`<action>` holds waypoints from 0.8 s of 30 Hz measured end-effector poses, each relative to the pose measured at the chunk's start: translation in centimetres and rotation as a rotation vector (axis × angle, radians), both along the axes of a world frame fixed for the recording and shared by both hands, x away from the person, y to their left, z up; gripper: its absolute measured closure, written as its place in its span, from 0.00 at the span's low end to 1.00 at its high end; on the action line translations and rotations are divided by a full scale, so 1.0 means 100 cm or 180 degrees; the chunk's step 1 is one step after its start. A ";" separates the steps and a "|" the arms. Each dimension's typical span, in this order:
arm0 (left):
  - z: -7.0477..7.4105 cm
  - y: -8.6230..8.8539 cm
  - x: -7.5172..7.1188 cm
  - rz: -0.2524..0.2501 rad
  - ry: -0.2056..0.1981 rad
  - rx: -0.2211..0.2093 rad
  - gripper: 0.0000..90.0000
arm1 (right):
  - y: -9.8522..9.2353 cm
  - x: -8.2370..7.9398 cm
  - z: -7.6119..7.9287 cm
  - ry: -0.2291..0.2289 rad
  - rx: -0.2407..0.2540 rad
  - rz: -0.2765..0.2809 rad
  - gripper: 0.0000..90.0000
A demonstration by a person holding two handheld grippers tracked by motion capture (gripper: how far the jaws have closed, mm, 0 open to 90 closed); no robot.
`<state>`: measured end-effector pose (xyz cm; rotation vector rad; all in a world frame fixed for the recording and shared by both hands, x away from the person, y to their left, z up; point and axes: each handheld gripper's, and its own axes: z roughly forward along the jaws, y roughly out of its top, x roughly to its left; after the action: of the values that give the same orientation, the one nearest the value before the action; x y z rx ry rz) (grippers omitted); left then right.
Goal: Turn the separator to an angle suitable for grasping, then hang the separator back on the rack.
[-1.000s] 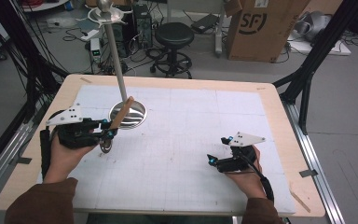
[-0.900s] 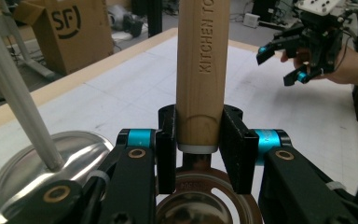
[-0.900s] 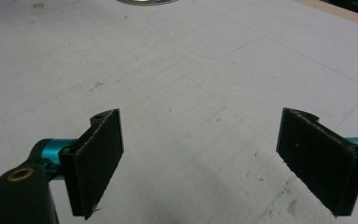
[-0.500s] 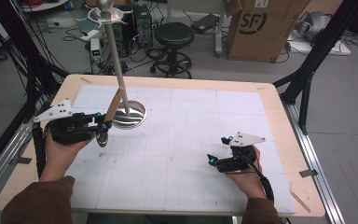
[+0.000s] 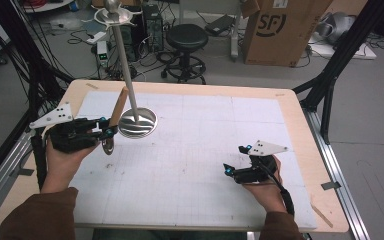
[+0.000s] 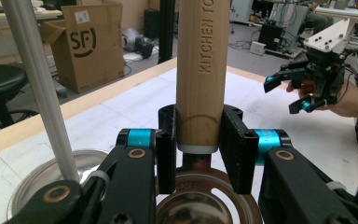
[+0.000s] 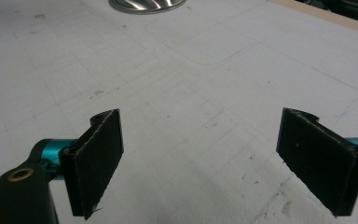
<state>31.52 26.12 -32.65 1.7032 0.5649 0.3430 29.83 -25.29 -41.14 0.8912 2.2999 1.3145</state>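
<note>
My left gripper (image 5: 107, 131) is shut on a kitchen tool at the bottom of its wooden handle (image 5: 118, 106), which tilts up toward the stand's pole. The tool's round metal head (image 5: 108, 146) hangs below the jaws. In the left gripper view the handle (image 6: 203, 70) stands between the pads, with the slotted metal head (image 6: 200, 205) beneath. A metal stand rises just right of the tool, with a round base (image 5: 137, 122) and a thin pole (image 5: 125, 60). My right gripper (image 5: 235, 160) rests low over the mat at the right, open and holding nothing (image 7: 214, 158).
A white gridded mat (image 5: 195, 150) covers the wooden table (image 5: 300, 115). The stand's pole (image 6: 37, 88) and base (image 6: 28, 186) sit close on the left of my left gripper. Beyond the far edge are a stool (image 5: 186, 37) and a cardboard box (image 5: 280, 30).
My left gripper has carried the tool left and slightly up, off the stand's base, and the handle now stands steeper. The right gripper has stayed put.
</note>
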 end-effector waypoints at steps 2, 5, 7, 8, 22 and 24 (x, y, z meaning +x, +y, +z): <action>0.002 0.001 0.000 0.0003 -0.0013 -0.0010 0.77 | 0.001 0.000 0.000 0.0005 -0.0005 -0.0002 0.15; 0.003 0.003 0.000 0.0009 -0.0029 -0.0059 0.77 | 0.002 -0.001 0.000 0.0011 -0.0030 -0.0003 0.15; 0.004 0.005 0.000 0.0012 -0.0030 -0.0092 0.77 | 0.003 0.000 -0.001 0.0016 -0.0030 -0.0008 0.15; 0.005 0.006 0.000 0.0008 -0.0037 -0.0086 0.77 | 0.003 0.000 -0.001 0.0016 -0.0030 -0.0008 0.15; 0.027 0.013 0.002 0.0081 -0.0148 -0.0169 0.77 | 0.004 0.000 -0.001 0.0005 -0.0056 0.0026 0.15; 0.031 0.014 0.003 0.0123 -0.0187 -0.0148 0.77 | 0.004 0.000 -0.001 0.0000 -0.0059 0.0031 0.15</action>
<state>31.79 27.49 -29.58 1.6339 0.5592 0.4033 29.81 -24.87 -41.25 0.8752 2.3155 1.2950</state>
